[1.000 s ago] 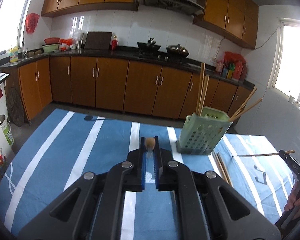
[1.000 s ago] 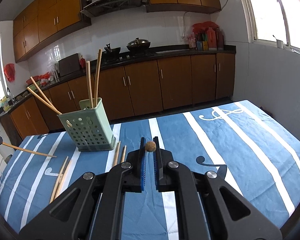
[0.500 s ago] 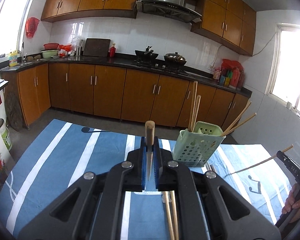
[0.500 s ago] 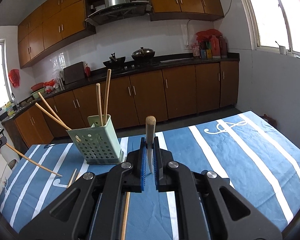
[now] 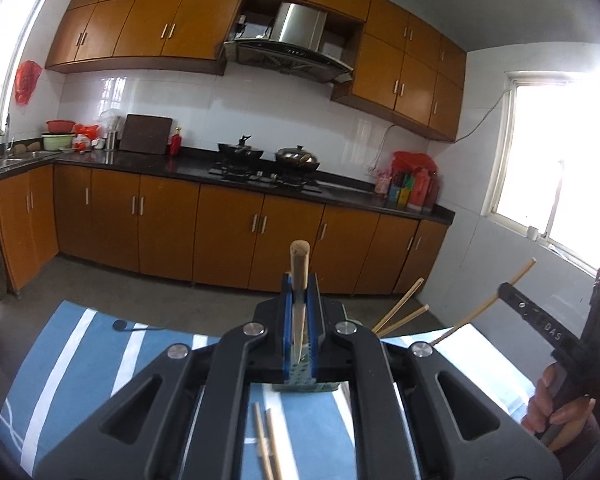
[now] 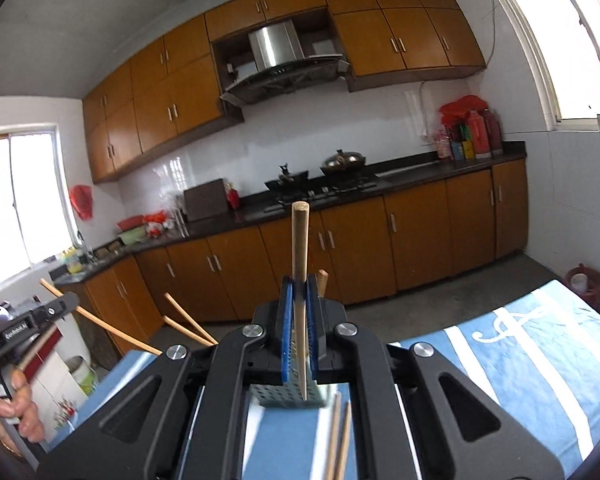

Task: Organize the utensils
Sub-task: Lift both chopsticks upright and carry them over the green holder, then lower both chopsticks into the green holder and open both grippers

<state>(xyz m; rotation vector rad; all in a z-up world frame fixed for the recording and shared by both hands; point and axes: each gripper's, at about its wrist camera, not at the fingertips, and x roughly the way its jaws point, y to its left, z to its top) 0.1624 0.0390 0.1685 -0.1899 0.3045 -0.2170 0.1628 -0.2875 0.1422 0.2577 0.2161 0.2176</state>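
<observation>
My left gripper point(image 5: 300, 280) is shut on a wooden chopstick point(image 5: 299, 280), held nearly upright, thick end up. My right gripper point(image 6: 300, 282) is shut on another chopstick point(image 6: 300, 260), also upright. The green perforated utensil holder point(image 5: 300, 378) stands on the blue striped tablecloth just past the left fingers, mostly hidden; it also shows in the right wrist view point(image 6: 288, 396). Chopsticks in the holder point(image 5: 400, 312) lean out to the right. Loose chopsticks point(image 5: 266, 440) lie on the cloth before the holder, also in the right wrist view point(image 6: 338, 436).
The right gripper with its chopstick point(image 5: 540, 320) shows at the right of the left wrist view; the left gripper point(image 6: 24, 328) shows at the left of the right wrist view. Kitchen cabinets point(image 5: 220, 232) and a stove counter stand behind the table point(image 6: 540, 360).
Both grippers have tilted upward and moved toward the holder, lifting their chopsticks from pointing forward to nearly upright. The holder now sits directly past the fingers in both views.
</observation>
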